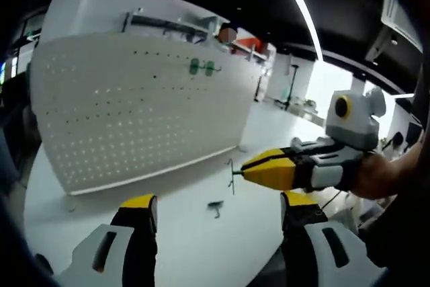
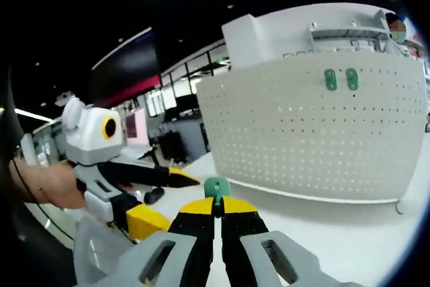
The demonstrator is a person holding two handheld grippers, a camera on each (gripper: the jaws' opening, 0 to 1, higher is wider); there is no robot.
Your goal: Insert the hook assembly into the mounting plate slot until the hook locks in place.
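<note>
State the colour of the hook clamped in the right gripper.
Green. The hook sits pinched in the shut right gripper, clearest in the right gripper view.
</note>
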